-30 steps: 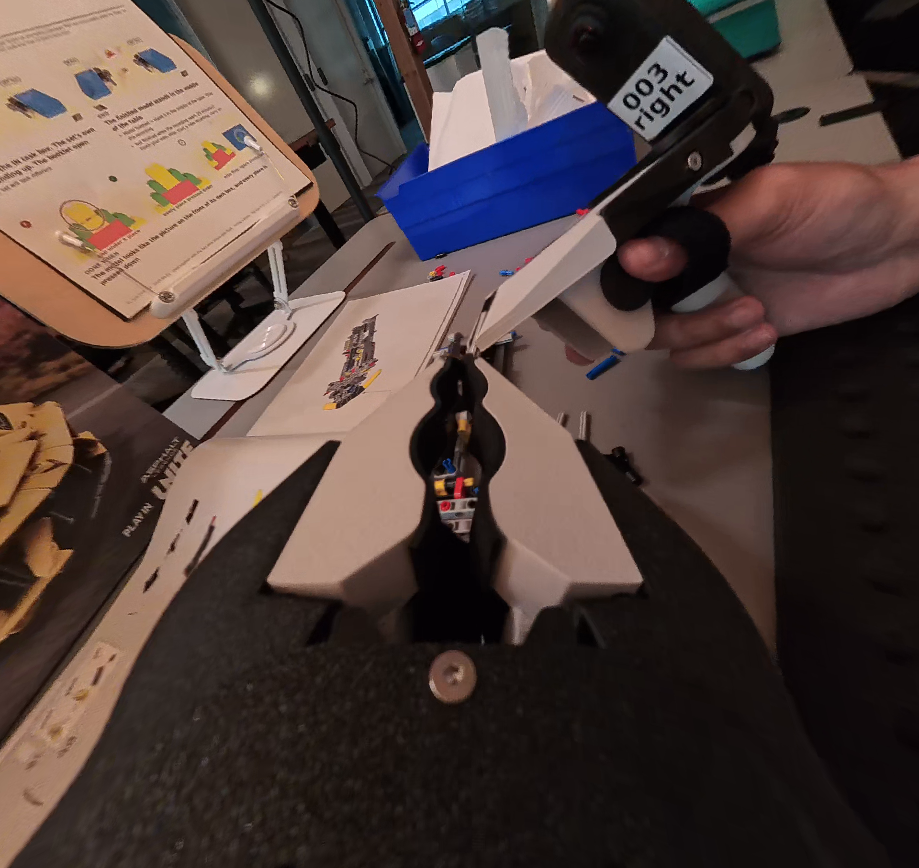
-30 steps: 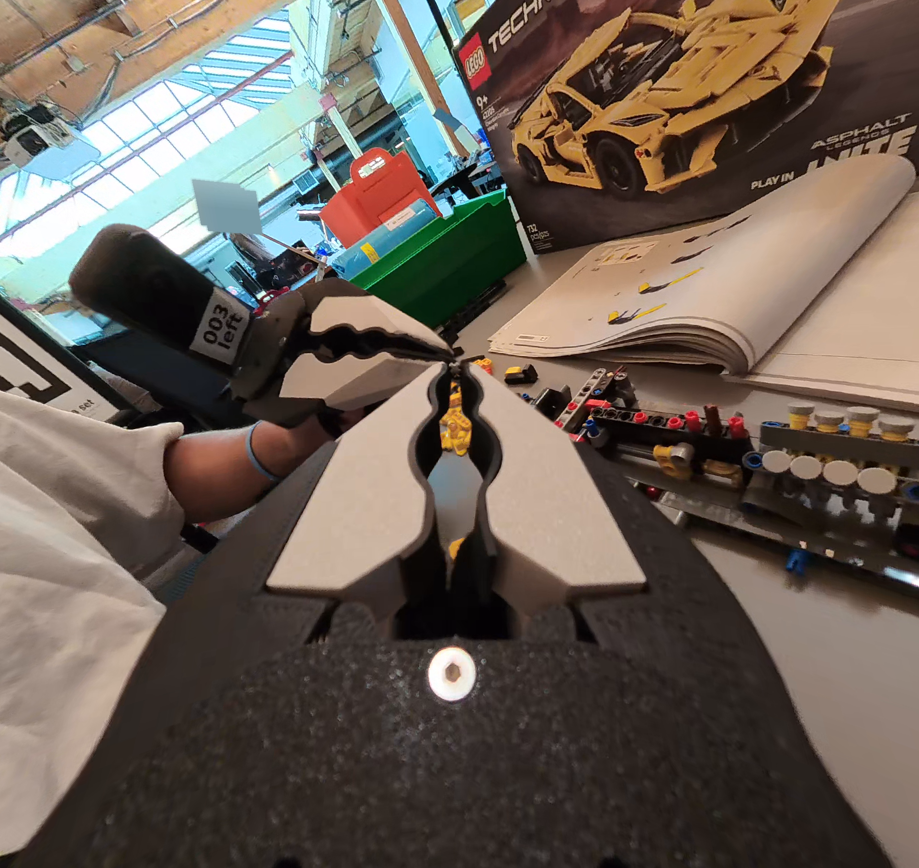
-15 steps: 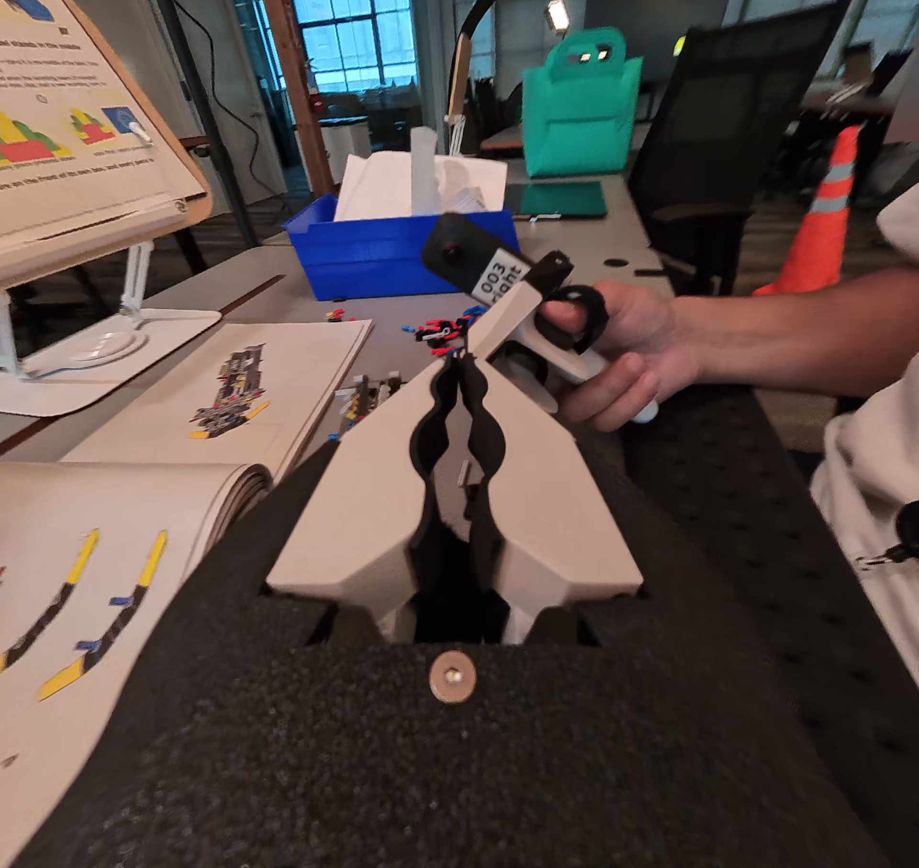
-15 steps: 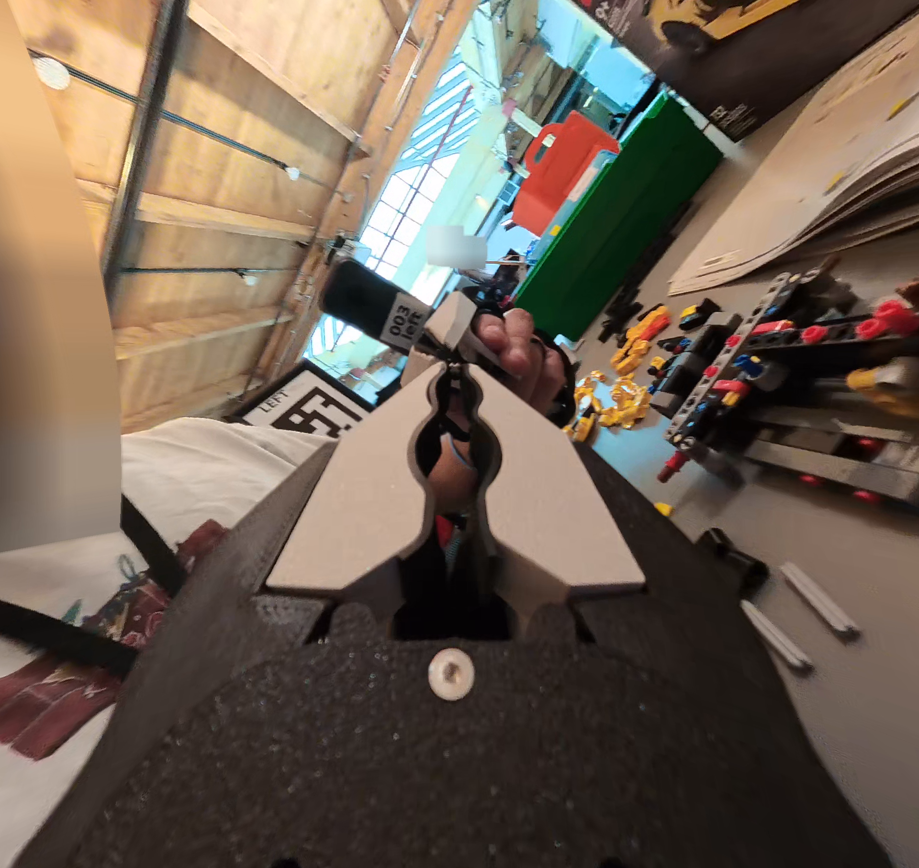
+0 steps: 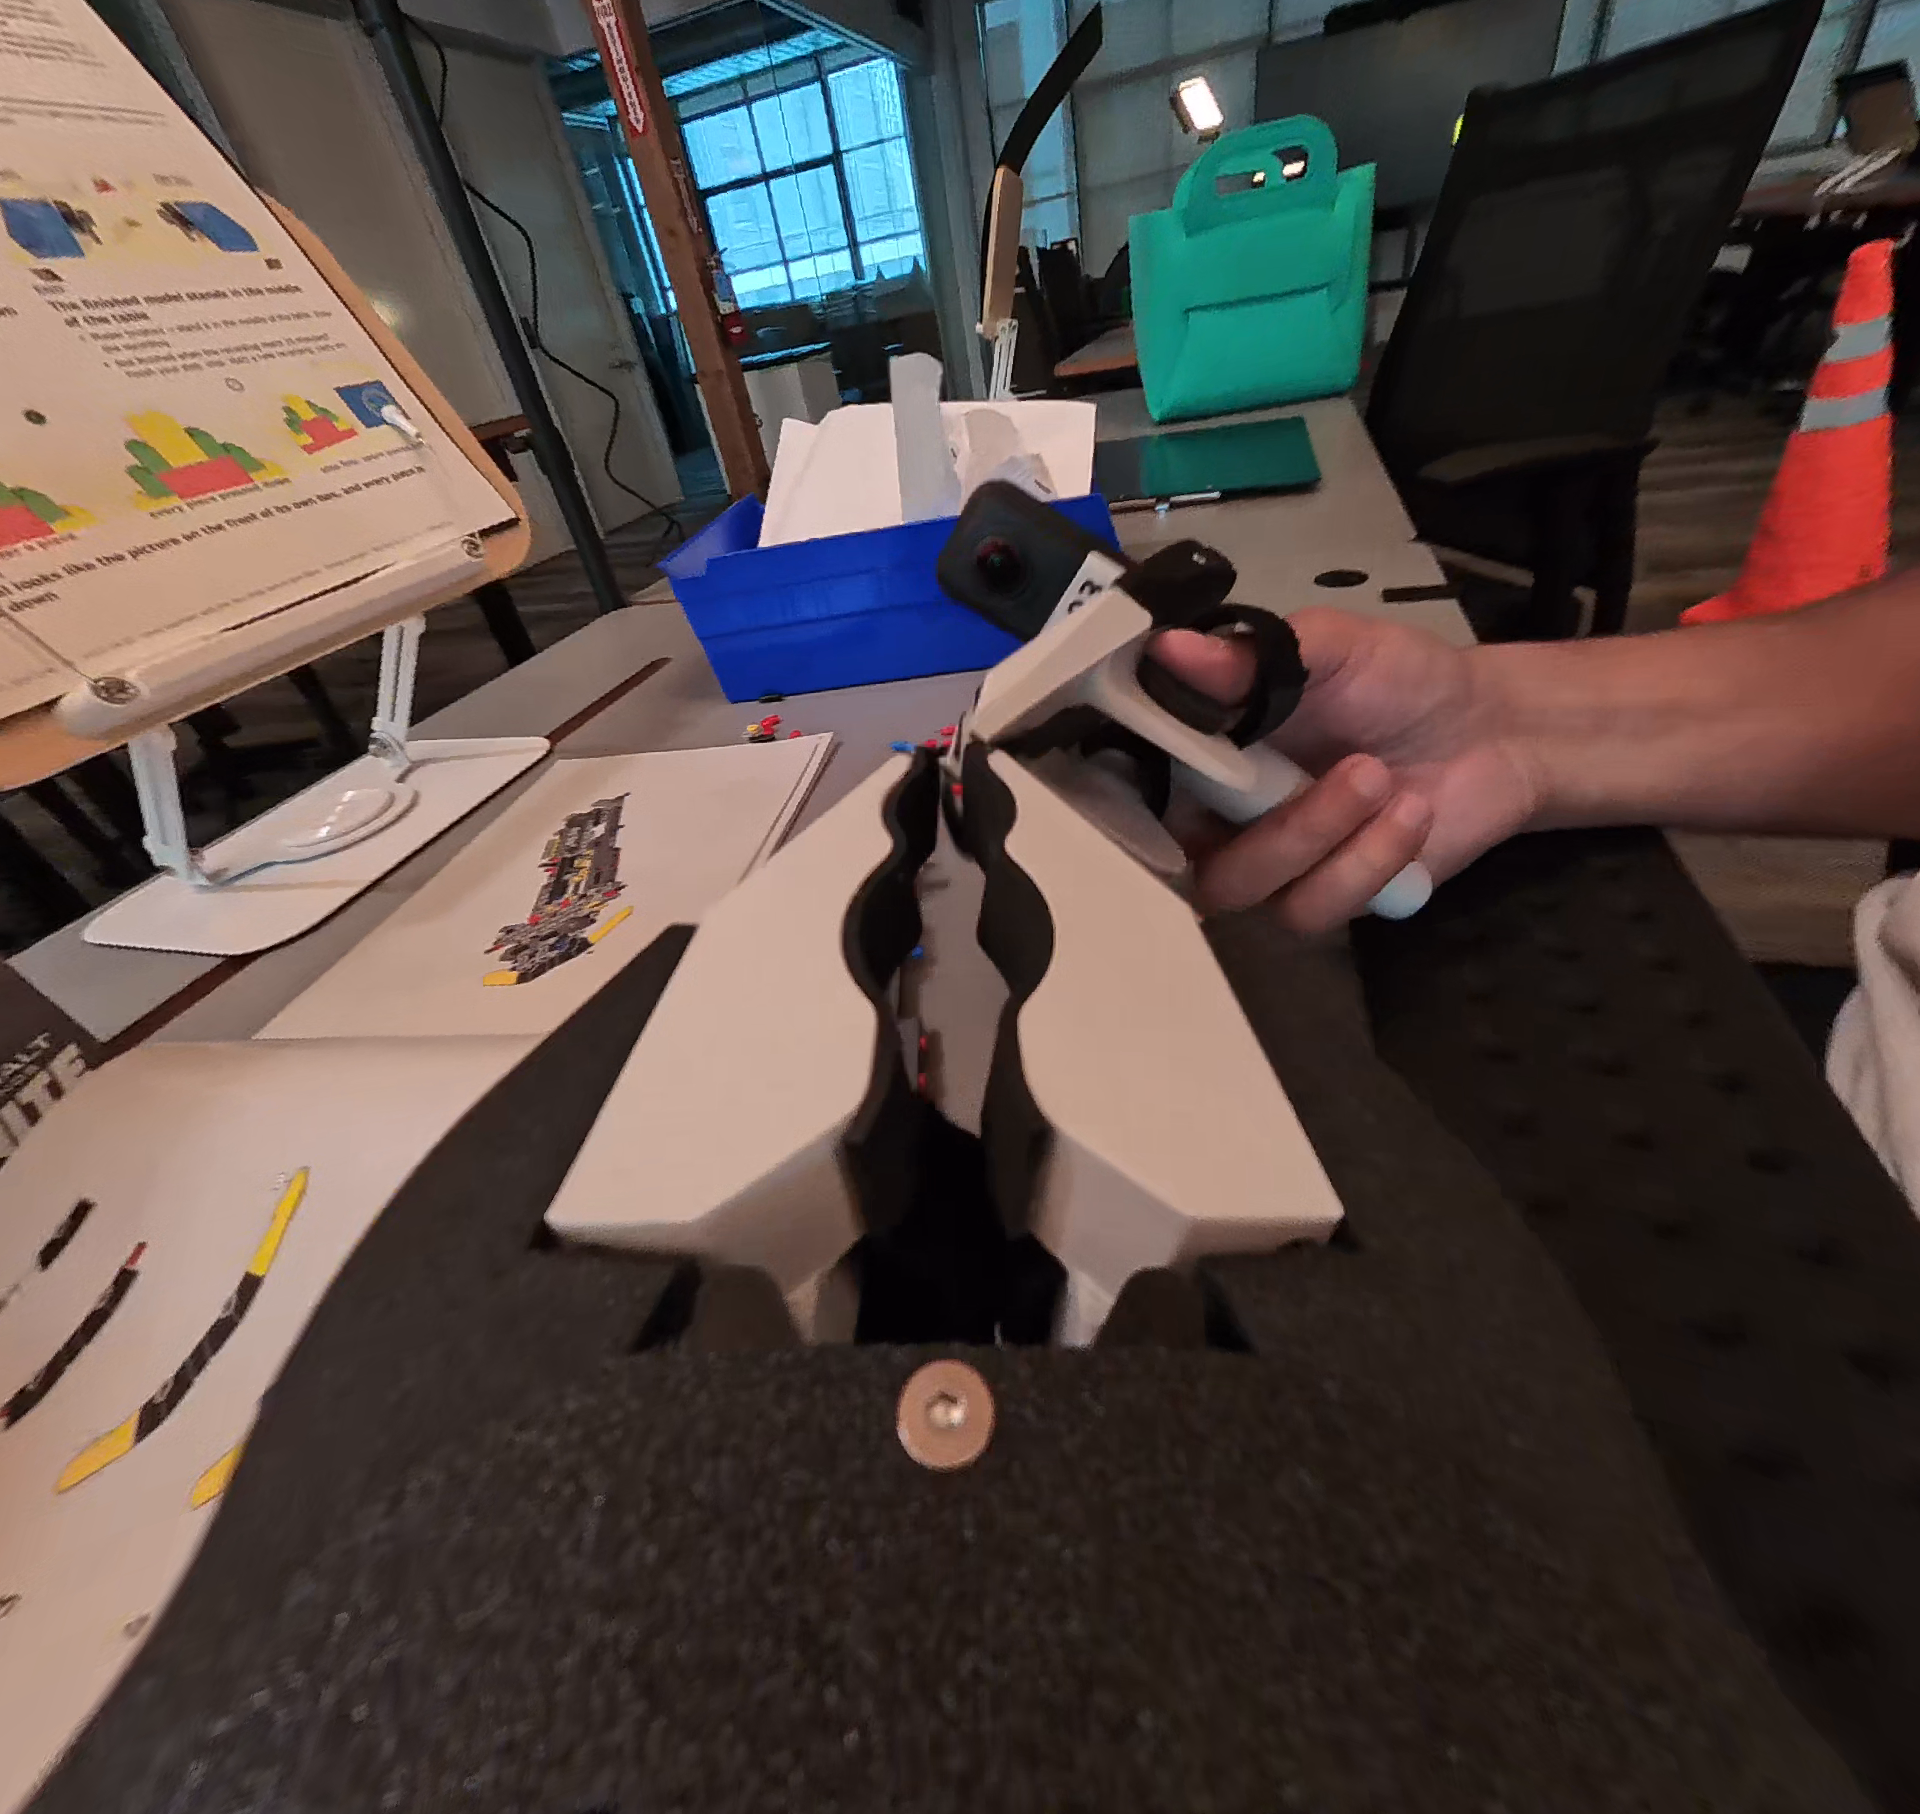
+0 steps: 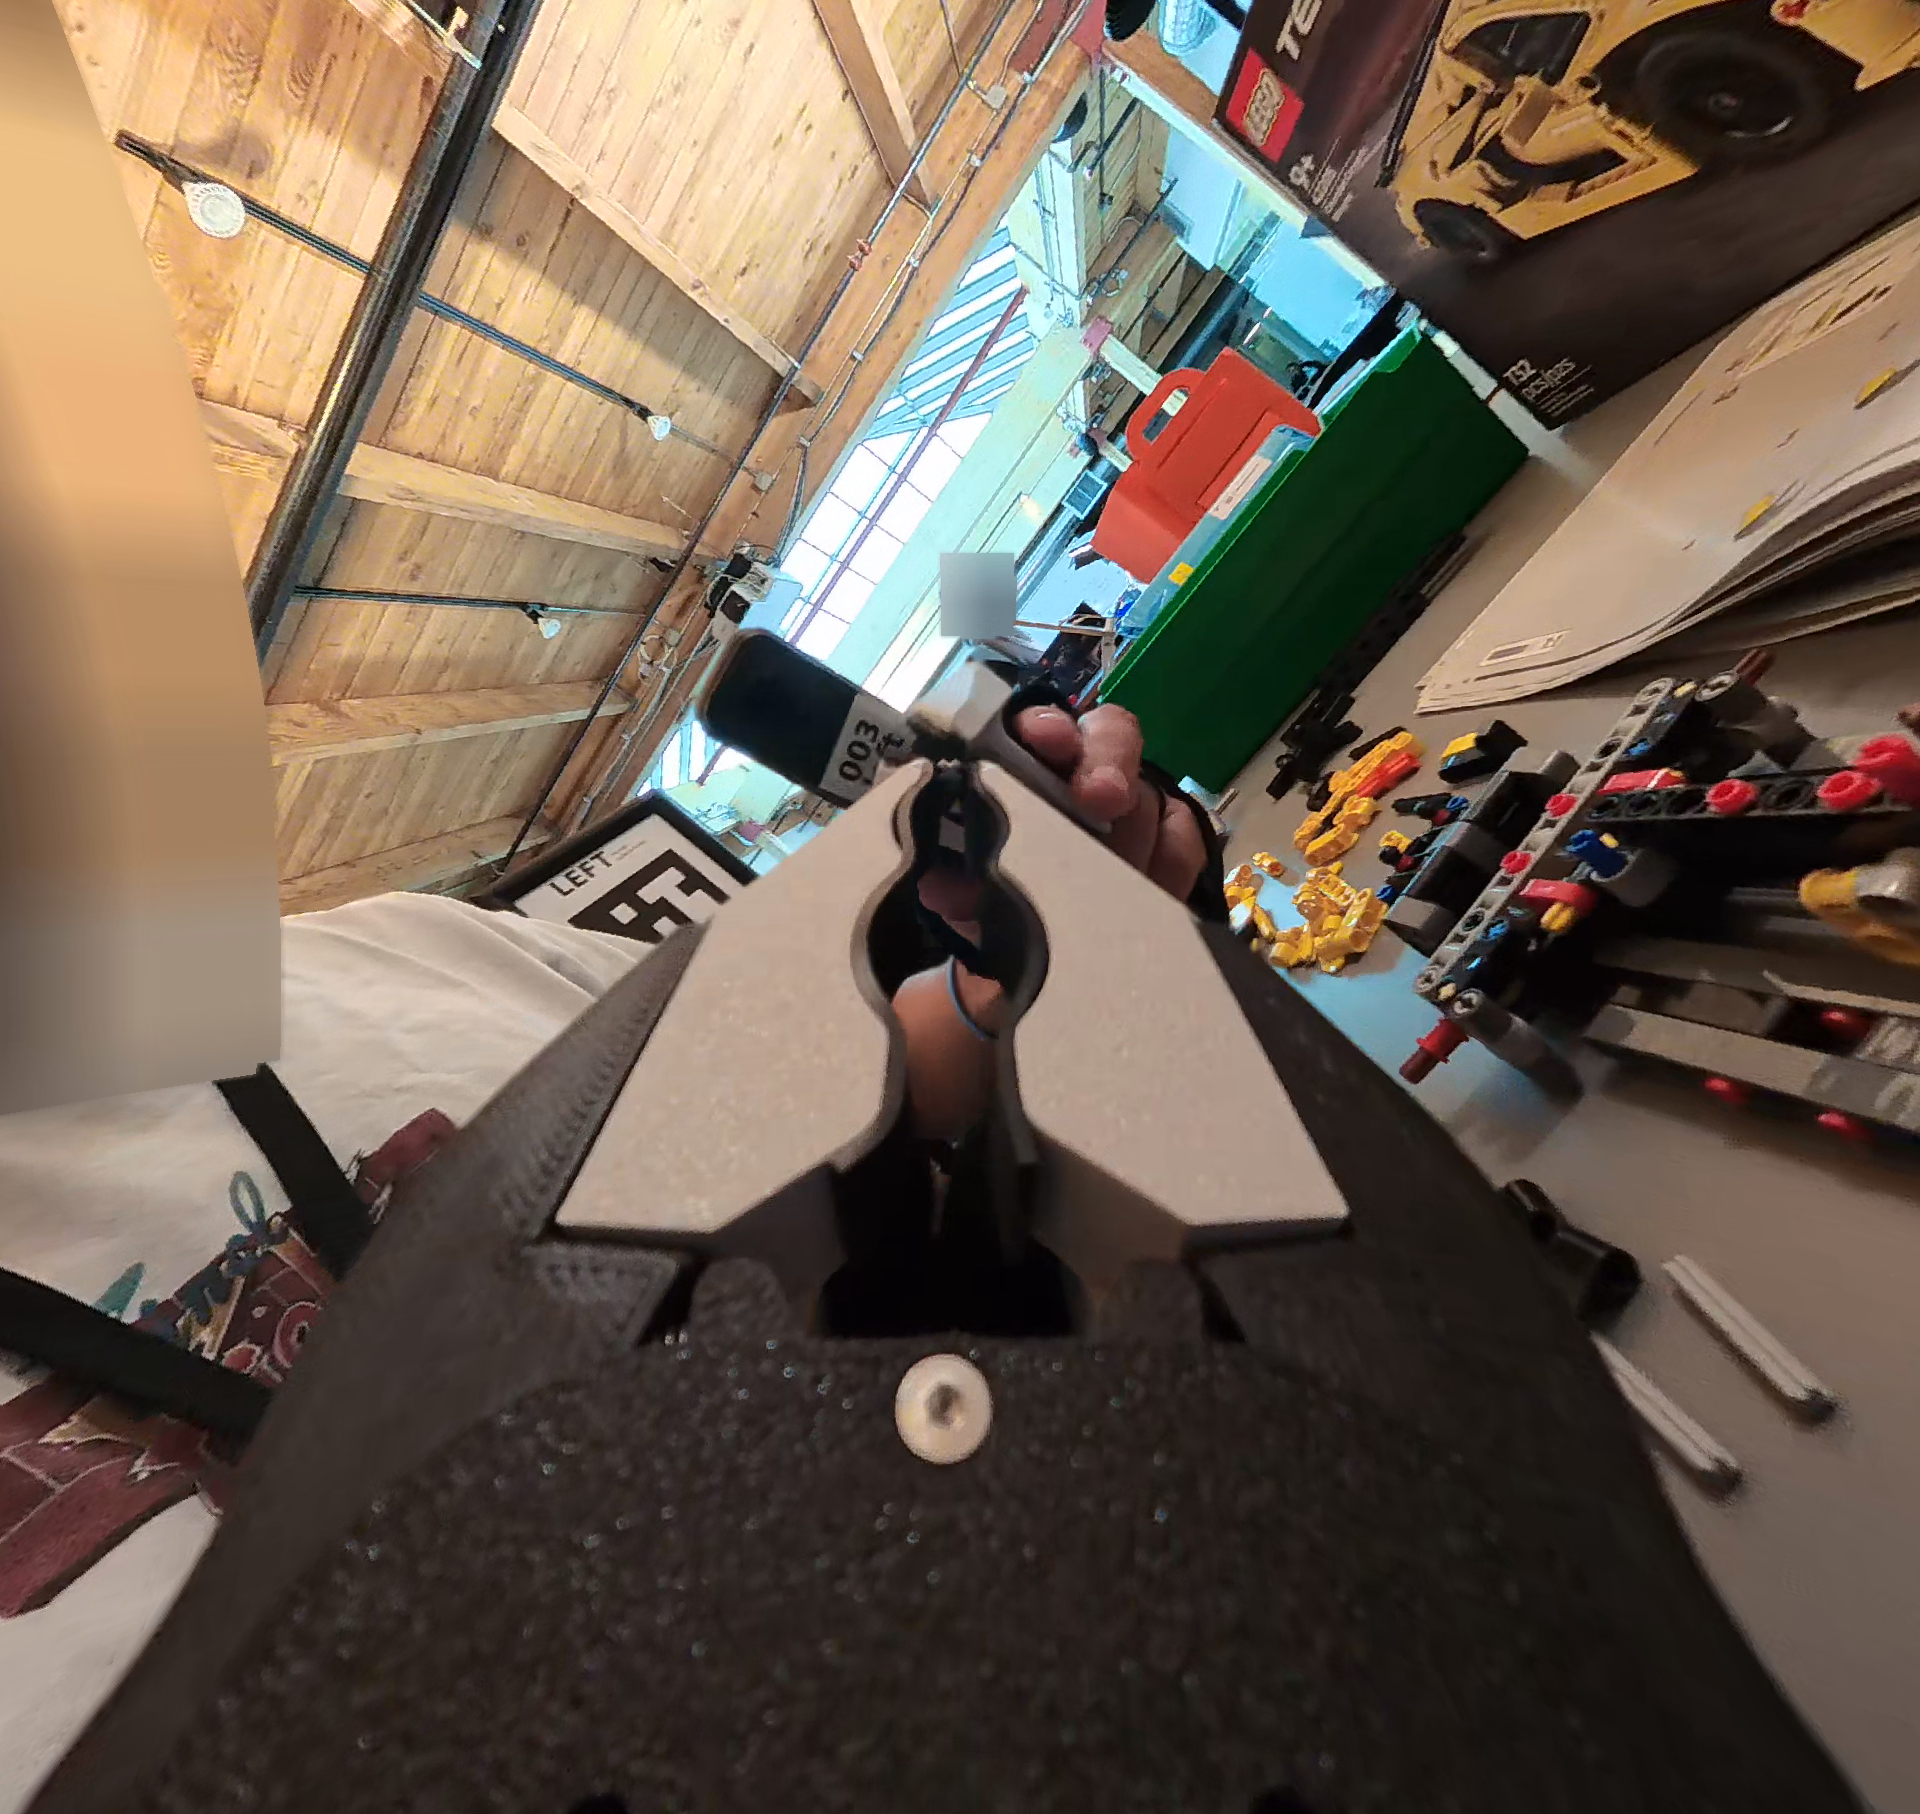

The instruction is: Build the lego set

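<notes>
Left gripper (image 5: 948, 777) and right gripper (image 6: 951, 777) tip to tip in mid-air, jaws together, grip contents unclear. Chassis (image 6: 1662, 891) on table (image 6: 1766, 1245), booklet (image 5: 644, 871) beyond.

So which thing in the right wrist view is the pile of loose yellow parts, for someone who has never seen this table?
Start at the green bin at the back of the table. Just in front of it, left of the long dark half-built frame, lies the yellow pile. It is the one all-yellow heap; the orange parts behind it are a different colour.
</notes>
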A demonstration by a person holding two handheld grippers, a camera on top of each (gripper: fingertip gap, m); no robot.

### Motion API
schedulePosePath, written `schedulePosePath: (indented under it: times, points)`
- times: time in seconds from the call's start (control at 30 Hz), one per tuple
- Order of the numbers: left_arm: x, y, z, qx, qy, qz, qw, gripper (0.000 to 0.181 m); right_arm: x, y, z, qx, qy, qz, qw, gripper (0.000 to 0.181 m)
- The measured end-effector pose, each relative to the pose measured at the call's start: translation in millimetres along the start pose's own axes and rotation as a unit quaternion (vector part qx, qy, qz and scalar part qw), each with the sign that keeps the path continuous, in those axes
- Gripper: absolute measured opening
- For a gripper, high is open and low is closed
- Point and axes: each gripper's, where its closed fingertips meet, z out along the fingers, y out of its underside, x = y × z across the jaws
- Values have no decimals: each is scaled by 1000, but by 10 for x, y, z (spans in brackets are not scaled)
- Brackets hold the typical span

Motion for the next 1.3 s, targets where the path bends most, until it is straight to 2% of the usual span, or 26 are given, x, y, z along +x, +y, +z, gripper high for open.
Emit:
schedulePosePath:
  times: [0.2,0.3,0.47,0.6,0.7,0.83,0.93,1.0,1.1,1.2,1.3]
  points:
    - [-71,75,-20,-22,-9,-4,1000,0,-10,-40,-49,5,4,-11,1000,2]
    - [-185,186,-73,-55,-21,-17,998,0,76,-122,-139,16,45,-40,998,3]
    - [-263,419,-230,-138,-12,-15,990,5,216,-293,-371,45,135,-108,984,2]
    - [32,745,-241,-251,51,-77,964,15,302,-337,-466,43,188,-142,971,2]
    - [74,997,-198,-343,8,-44,938,19,423,-296,-534,7,252,-192,948,2]
    - [163,1059,-65,-380,-28,3,925,24,454,-278,-596,-17,289,-244,926,2]
    - [92,1098,-21,-409,-53,87,907,25,437,-296,-603,-10,283,-238,929,2]
    - [112,1134,10,-425,-20,137,894,25,432,-315,-618,-2,275,-224,935,2]
    - [87,1188,42,-463,61,205,860,27,414,-314,-617,7,252,-194,948,2]
    - [116,1238,92,-494,155,207,830,27,394,-355,-651,21,244,-183,952,2]
    - [87,1314,94,-532,210,232,787,26,383,-388,-684,32,237,-171,956,2]
